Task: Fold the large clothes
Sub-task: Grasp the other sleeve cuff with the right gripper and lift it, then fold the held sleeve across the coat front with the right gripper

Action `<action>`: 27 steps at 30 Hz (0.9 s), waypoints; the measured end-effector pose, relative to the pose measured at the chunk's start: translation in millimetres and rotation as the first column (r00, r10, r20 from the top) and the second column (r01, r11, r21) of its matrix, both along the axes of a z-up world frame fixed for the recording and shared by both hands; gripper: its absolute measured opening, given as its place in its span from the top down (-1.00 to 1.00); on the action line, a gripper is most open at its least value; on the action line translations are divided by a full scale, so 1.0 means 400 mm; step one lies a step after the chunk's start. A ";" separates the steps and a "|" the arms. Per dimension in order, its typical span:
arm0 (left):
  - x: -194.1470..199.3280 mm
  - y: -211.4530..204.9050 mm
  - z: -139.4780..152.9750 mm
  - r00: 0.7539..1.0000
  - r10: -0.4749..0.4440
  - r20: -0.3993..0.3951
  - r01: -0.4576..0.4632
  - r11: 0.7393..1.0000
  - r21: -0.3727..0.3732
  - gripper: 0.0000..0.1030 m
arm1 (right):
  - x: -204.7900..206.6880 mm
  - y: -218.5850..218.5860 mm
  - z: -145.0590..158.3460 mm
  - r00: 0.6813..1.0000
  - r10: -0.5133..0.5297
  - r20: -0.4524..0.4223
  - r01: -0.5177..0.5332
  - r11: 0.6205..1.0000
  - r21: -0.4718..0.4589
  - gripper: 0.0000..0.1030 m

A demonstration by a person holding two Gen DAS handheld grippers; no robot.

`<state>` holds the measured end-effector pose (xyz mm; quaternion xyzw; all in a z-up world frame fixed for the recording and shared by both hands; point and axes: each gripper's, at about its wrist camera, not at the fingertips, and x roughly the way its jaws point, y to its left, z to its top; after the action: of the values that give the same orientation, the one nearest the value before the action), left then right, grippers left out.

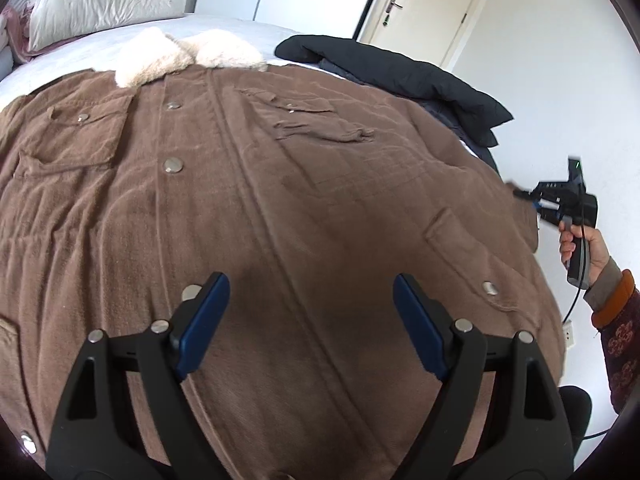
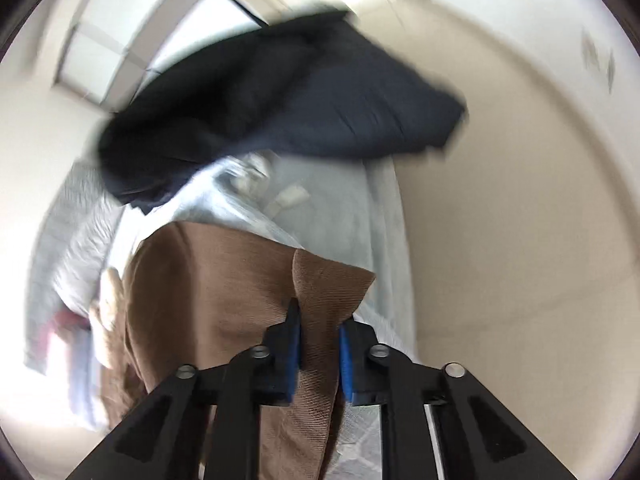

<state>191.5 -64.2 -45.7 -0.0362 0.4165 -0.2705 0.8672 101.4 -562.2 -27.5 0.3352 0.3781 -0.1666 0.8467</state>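
A large brown corduroy jacket with a cream fleece collar and metal snap buttons lies front up, spread across the bed. My left gripper is open and empty, hovering just above the jacket's lower front. My right gripper is shut on a fold of the brown jacket, apparently its sleeve end, at the bed's right side. In the left wrist view the right gripper shows at the jacket's right edge, held by a hand. The right wrist view is blurred.
A dark navy padded coat lies on the bed's far right corner and also shows in the right wrist view. White pillows sit at the head of the bed. A wall and a door stand to the right.
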 end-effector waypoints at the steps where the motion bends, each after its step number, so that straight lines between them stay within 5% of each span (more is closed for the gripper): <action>1: -0.002 -0.008 0.014 1.000 -0.010 0.001 0.010 1.000 0.009 -0.63 | 0.000 0.025 0.051 1.000 0.025 0.006 -0.024 0.994 -0.104 0.79; 4: 0.005 -0.042 0.062 0.999 -0.041 0.015 0.040 0.998 0.046 -0.63 | -0.003 0.090 0.197 0.996 0.077 0.037 -0.058 0.931 -0.359 0.80; 7: 0.053 -0.079 0.113 0.998 -0.053 0.013 0.053 0.998 0.026 -0.63 | 0.012 0.150 0.331 0.987 0.137 0.078 -0.077 0.851 -0.519 0.83; 12: 0.196 -0.195 0.157 0.996 -0.079 0.042 0.077 0.996 0.049 -0.63 | 0.046 0.253 0.507 0.962 0.253 0.107 -0.115 0.724 -0.680 0.84; 17: 0.320 -0.321 0.131 0.991 -0.081 0.106 0.078 0.996 0.037 -0.47 | 0.087 0.378 0.631 0.928 0.362 0.087 -0.131 0.536 -0.834 0.84; 23: 0.419 -0.470 0.037 0.996 -0.078 0.037 0.082 0.987 -0.141 -0.38 | 0.266 0.243 0.680 0.974 0.218 0.063 -0.046 0.464 -0.884 0.85; 27: 0.407 -0.588 -0.061 0.995 -0.098 -0.004 0.097 0.989 -0.113 -0.55 | 0.413 0.090 0.571 0.993 0.112 -0.033 -0.085 0.501 -0.861 0.85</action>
<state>354.2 -299.5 -69.9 -0.0658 0.4061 -0.3355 0.8475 266.5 -526.0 200.9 -0.1489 0.2522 -0.2792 0.9145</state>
